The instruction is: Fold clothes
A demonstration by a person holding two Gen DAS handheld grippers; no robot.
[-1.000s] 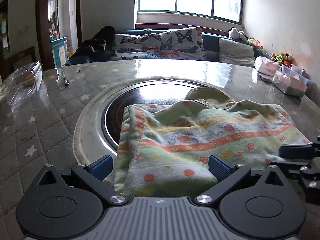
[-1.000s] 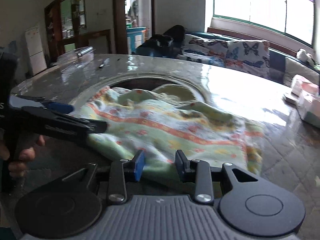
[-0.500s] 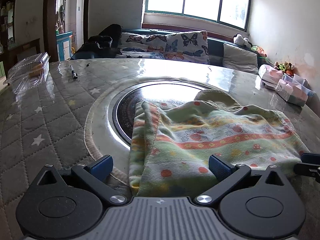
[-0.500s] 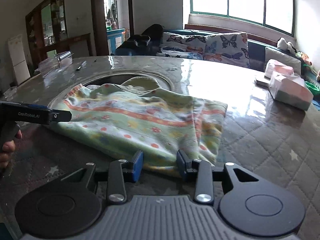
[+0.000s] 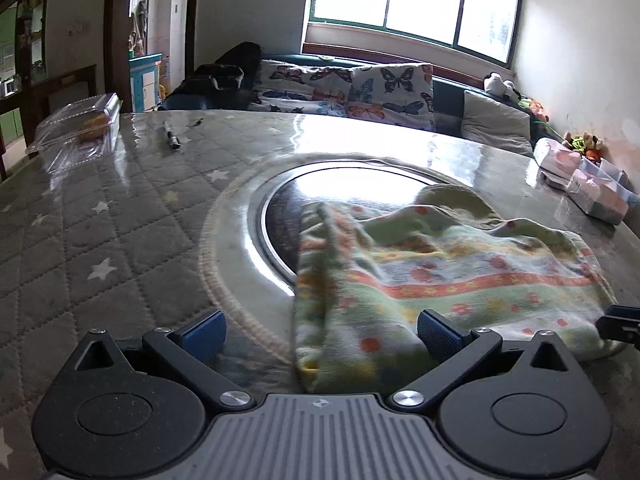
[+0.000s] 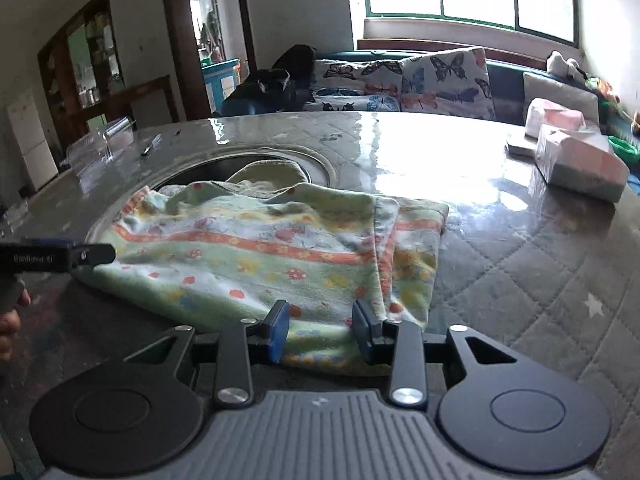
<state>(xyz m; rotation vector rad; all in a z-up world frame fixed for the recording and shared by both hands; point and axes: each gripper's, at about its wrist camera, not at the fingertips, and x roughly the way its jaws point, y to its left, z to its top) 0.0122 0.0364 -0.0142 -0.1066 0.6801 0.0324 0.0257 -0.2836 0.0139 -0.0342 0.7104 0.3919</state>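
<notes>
1. Presently, the flowered garment (image 5: 448,276) is seen lying flat on the quilted surface (image 5: 80,240), partly over the dark round inset (image 5: 280,216) at its centre. One side is doubled over, with a layered edge visible toward the right in the right wrist view (image 6: 384,248).
2. The left gripper (image 5: 320,332) is held low at the near left corner of the garment. Its jaws are spread wide, and nothing is held between them; cloth lies in front of and between the blue pads (image 5: 436,334) without being pinched.
3. The right gripper (image 6: 320,328) is held at the near edge beside the doubled side. Its jaws stand narrowly apart, and the hem shows in the gap; no clamping on the cloth is evident.
4. Compared with one second earlier, both grippers have been drawn back from the garment, more of the surface has come into view, and the cloth has settled from a raised, bunched form into a flatter one.
5. It is judged that a fold has just been laid and released. Whether a further fold is required cannot be settled from these views; a pale inner part (image 6: 268,172) is exposed at the far edge.
6. A clear plastic box (image 5: 80,124) and a pen (image 5: 171,136) are noted well apart from the garment.
</notes>
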